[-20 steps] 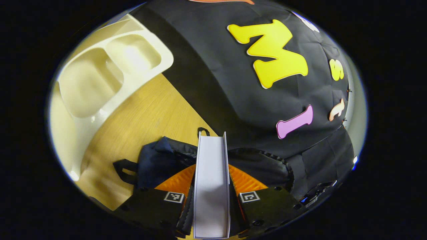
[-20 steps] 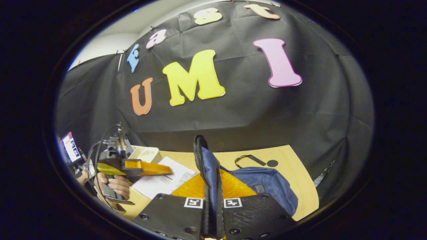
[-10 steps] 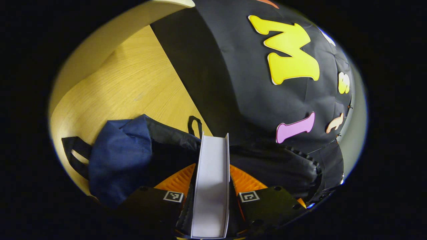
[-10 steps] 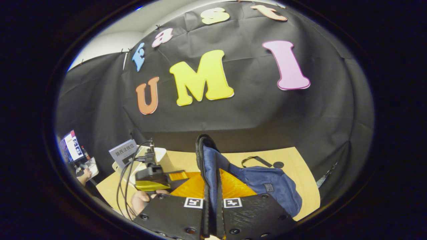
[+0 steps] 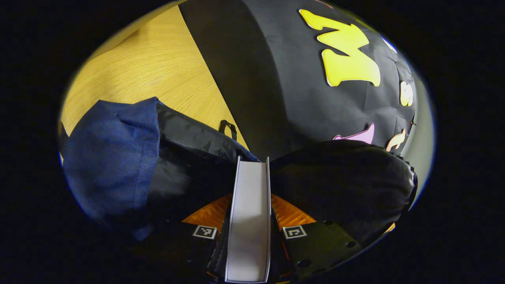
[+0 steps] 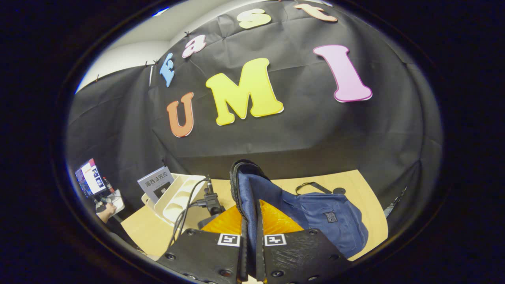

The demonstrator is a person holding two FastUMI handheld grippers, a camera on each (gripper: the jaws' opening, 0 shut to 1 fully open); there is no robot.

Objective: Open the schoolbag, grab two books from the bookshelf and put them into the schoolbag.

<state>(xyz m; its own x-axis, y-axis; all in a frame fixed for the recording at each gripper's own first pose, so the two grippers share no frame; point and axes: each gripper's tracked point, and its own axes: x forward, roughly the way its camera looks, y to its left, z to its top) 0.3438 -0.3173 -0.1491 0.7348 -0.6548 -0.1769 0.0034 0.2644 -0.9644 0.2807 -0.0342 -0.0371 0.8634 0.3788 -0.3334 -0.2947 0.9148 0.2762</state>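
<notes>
1. Left gripper view looked along the left gripper (image 5: 249,221), whose two fingers were pressed against both covers of a thin white-edged book (image 5: 249,205), held edge-on between them.
2. That book's far end reached the dark mouth of a navy-blue fabric schoolbag (image 5: 114,157), with black lining spread to either side of it.
3. A black flap of the schoolbag bulged on the right of the book, and its blue outer cloth lay on the left, resting on a light wooden table (image 5: 150,75).
4. A small black loop of strap (image 5: 228,128) stood at the schoolbag's far rim, next to the black cloth wall.
5. Right gripper view showed the right gripper (image 6: 251,252) with its fingers squeezed together on the schoolbag's zip-edged rim, which rose upright between them.
6. From that pinched rim the blue body of the schoolbag (image 6: 327,217) sagged down to the right onto the table (image 6: 367,197).
7. To the left, the left gripper (image 6: 211,203) appeared from behind, with black cables trailing from it, close to the bag's opening.
8. Farther left stood a cream plastic bookshelf tray (image 6: 173,197) with a grey-covered book (image 6: 156,183) leaning in it.
9. At the far left edge, a small lit screen (image 6: 88,177) and a person's hand (image 6: 104,215) were visible.
</notes>
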